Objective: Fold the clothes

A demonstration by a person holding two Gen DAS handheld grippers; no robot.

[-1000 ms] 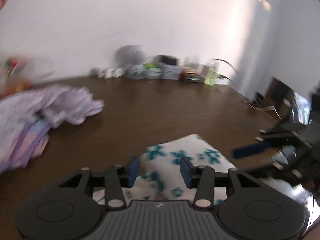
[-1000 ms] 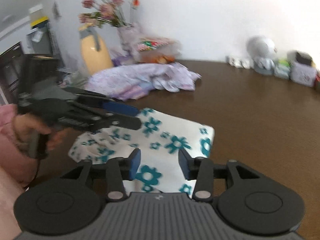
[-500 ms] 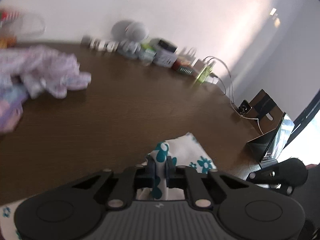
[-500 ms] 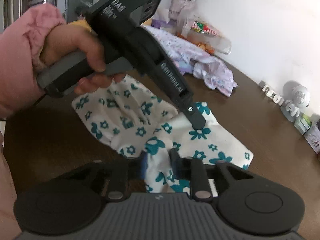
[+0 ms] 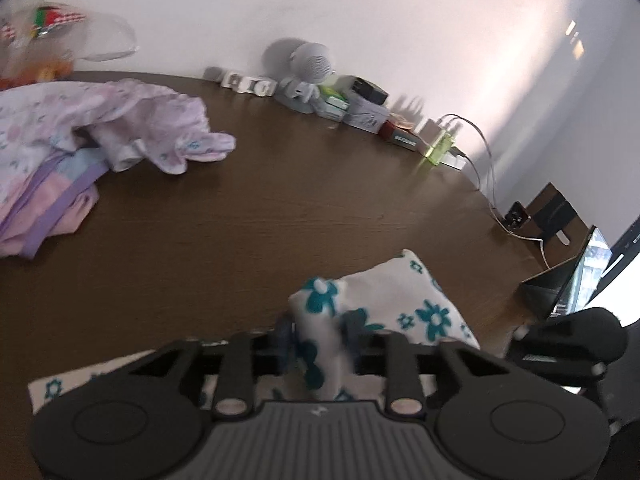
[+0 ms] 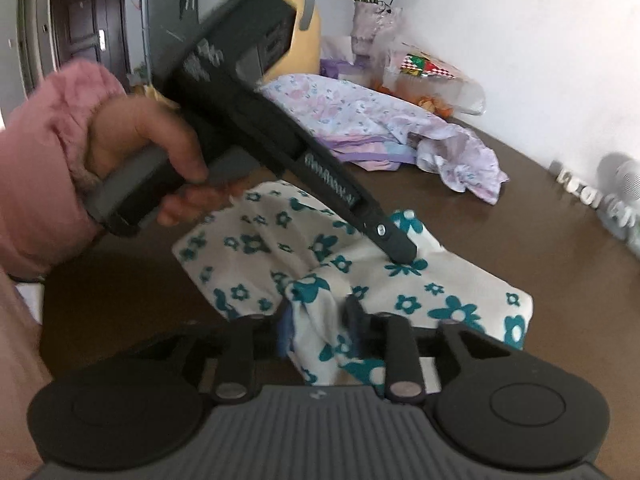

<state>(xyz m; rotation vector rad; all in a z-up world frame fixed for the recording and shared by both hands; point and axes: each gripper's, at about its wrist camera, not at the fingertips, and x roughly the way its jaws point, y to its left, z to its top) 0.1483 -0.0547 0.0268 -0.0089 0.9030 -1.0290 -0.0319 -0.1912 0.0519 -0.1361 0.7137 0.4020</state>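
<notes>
White teal-flowered cloth (image 6: 404,280), bunched on table

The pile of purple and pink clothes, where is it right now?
The pile of purple and pink clothes sits on the table's far left in the left wrist view, below the snack bag, apart from the floral cloth both tools grip.

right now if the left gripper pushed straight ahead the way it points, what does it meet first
The left gripper is shut on the floral cloth, so that bunched fabric comes first. Beyond it lies bare brown table, probably nothing until the wall-side clutter, though depth is unclear.
</notes>
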